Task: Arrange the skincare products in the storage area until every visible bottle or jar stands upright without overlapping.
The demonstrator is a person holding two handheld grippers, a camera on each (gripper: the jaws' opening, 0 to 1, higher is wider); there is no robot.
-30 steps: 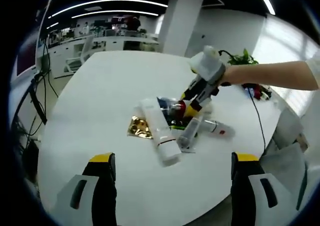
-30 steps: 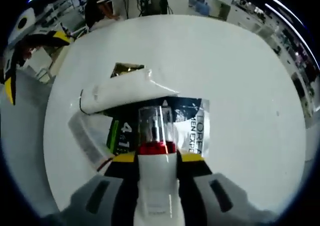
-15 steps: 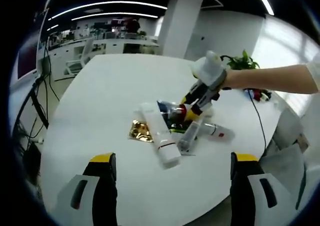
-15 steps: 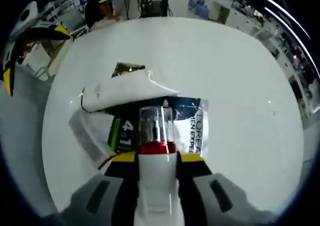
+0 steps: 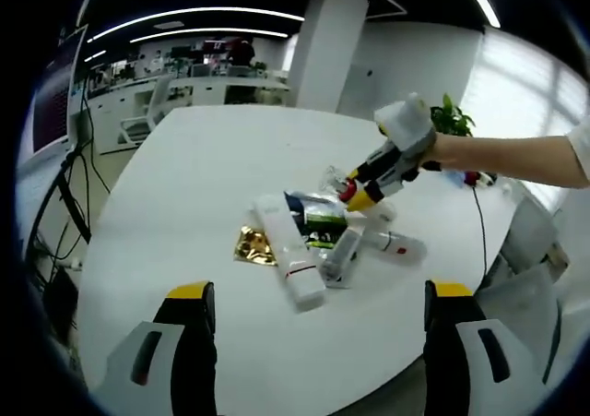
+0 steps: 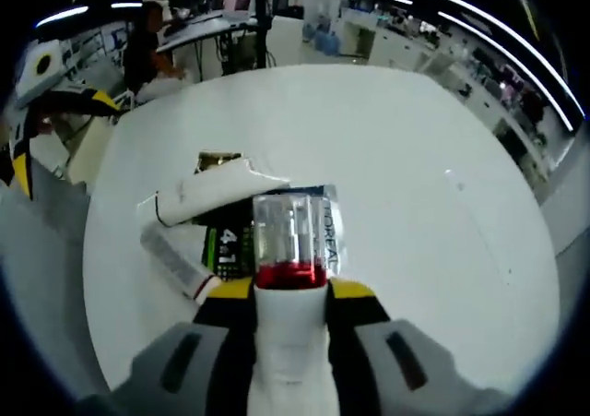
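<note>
The white bottle point(image 6: 289, 342) with a red band and clear ribbed cap sat clamped between the right gripper's point(image 6: 289, 291) yellow-tipped fingers, lifted just above the pile. Below lay one soft white tube point(image 5: 289, 260), one dark glossy sachet point(image 6: 326, 227), one gold foil packet point(image 5: 255, 245) and a clear-capped tube point(image 5: 338, 255) on the smooth white table point(image 5: 184, 176). The left gripper's point(image 5: 313, 314) fingers stood wide apart, holding nothing.

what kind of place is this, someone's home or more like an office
Most likely an open-plan office: long ceiling light strips, rows of desks behind a large white table, and a potted plant by the window.
</note>
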